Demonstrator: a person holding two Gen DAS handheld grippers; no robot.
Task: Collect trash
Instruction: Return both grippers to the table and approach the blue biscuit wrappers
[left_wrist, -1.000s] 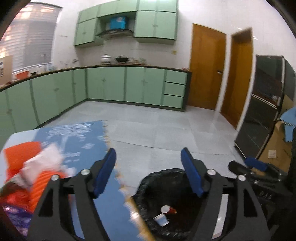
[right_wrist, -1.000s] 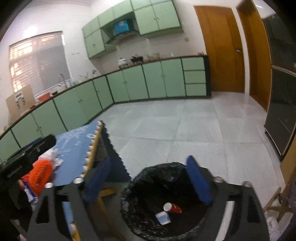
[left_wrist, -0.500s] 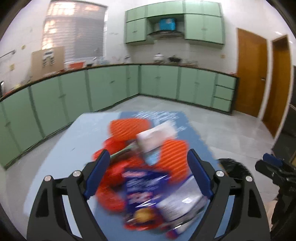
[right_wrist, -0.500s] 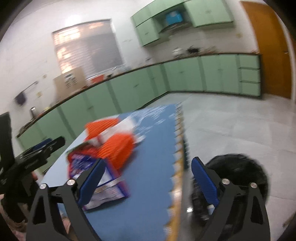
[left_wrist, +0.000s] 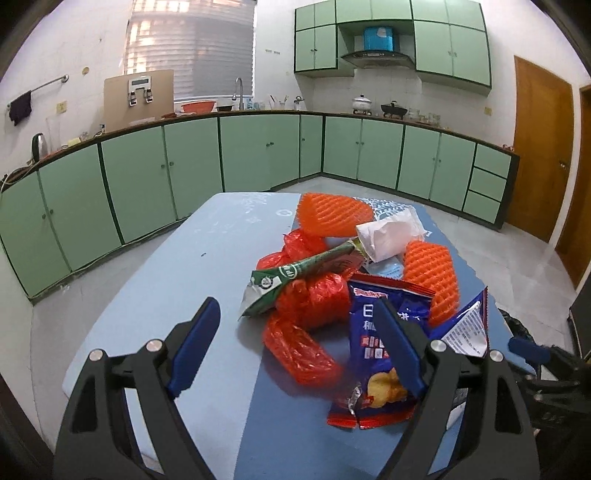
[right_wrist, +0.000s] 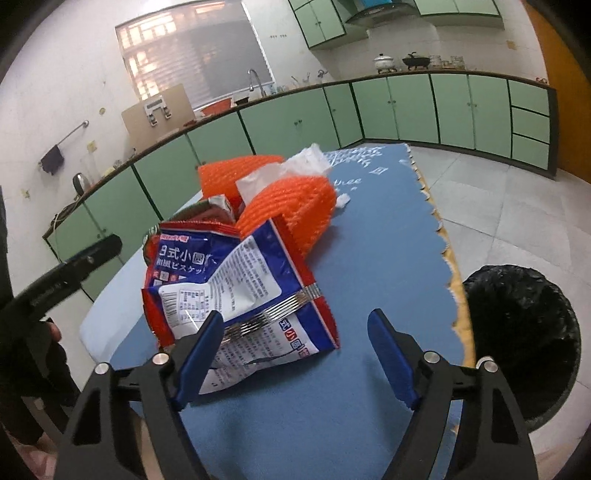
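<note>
A pile of trash lies on the blue table mat (left_wrist: 192, 266). It holds red plastic bags (left_wrist: 314, 299), two orange foam nets (left_wrist: 332, 216), a green wrapper (left_wrist: 295, 273), white tissue (left_wrist: 391, 234) and a blue snack bag (left_wrist: 384, 332). My left gripper (left_wrist: 295, 347) hangs open just short of the red bags, nothing between its fingers. My right gripper (right_wrist: 295, 354) is open and its jaws are closing; the snack bag (right_wrist: 236, 288) has its near edge by the left fingertip, and neither pad presses on it.
A bin with a black liner (right_wrist: 517, 332) stands on the tiled floor past the table's right edge. Green cabinets (left_wrist: 258, 155) line the far walls. The left gripper's arm (right_wrist: 74, 262) and a hand (right_wrist: 51, 332) show at the left of the right wrist view.
Both views have swung from the black bin on the floor over to the table. Both grippers now sit close in front of the trash pile, and the right jaws have narrowed slightly.
</note>
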